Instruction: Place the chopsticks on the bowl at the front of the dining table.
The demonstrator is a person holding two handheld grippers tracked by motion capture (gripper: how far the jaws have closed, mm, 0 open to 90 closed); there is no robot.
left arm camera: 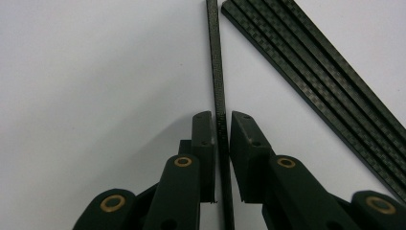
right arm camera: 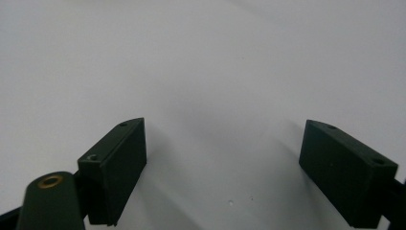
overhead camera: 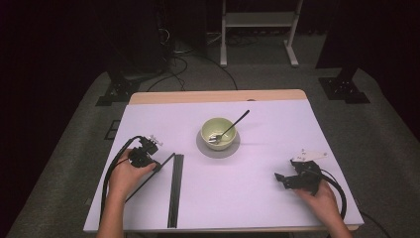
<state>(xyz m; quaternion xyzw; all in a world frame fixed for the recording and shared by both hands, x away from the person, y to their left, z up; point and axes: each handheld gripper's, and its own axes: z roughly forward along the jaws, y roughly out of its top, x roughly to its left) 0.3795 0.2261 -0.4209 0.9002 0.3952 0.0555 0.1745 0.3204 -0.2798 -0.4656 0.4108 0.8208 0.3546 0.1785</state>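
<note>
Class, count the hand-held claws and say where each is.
2. The left claw is at the table's left, closed on a thin black strip; the right claw sits open at the right, empty.

Overall light: we find the table (overhead camera: 277, 124) brightly and evenly lit from above; the room behind it falls to near black.
Shadows: soft and short; the bowl (overhead camera: 218, 133) casts a faint one to its right.
Glare: we see none; the sheet reads pale lilac.
Sharpness, high view: slightly soft, grainy in the dark areas.
Sharpness, gripper views: near jaw parts blurred; the strip (left arm camera: 218, 96) shows its weave clearly.
</note>
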